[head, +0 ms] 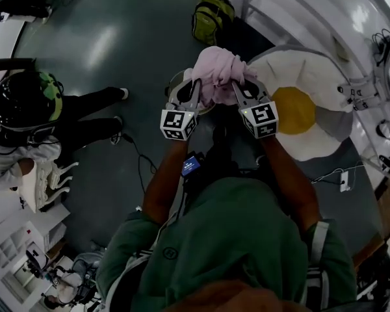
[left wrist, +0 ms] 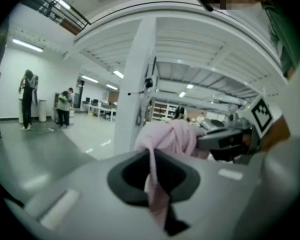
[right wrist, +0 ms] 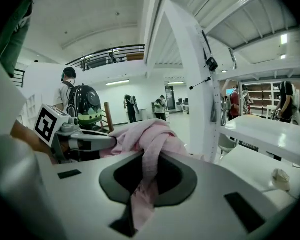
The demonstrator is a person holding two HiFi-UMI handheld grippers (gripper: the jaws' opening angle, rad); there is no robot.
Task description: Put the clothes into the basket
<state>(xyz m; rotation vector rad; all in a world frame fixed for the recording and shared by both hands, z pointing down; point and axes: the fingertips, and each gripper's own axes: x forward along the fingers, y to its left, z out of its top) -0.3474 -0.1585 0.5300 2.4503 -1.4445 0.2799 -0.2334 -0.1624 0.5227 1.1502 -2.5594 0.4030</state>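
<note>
Pink crumpled cloth garment (head: 216, 70) hangs bunched just left of the fried-egg-shaped rug (head: 312, 125), pinched by left gripper (head: 194, 86) and right gripper (head: 242, 88), whose thin-fold grips might slip if pulled apart.

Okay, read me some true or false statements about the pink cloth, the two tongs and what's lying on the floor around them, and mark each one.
1. The left tongs and right tongs both grip the same pink garment. True.
2. The left tongs are open and empty. False: they are shut on a fold of the pink garment, as the left gripper view shows.
3. A fried-egg-shaped mat lies on the floor, to the right of the garment in the head view. True.
4. The pink garment is spread flat on the floor. False: it is bunched up and held between the two tongs.
5. The backpack on the floor is red. False: it is yellow-green.
</note>
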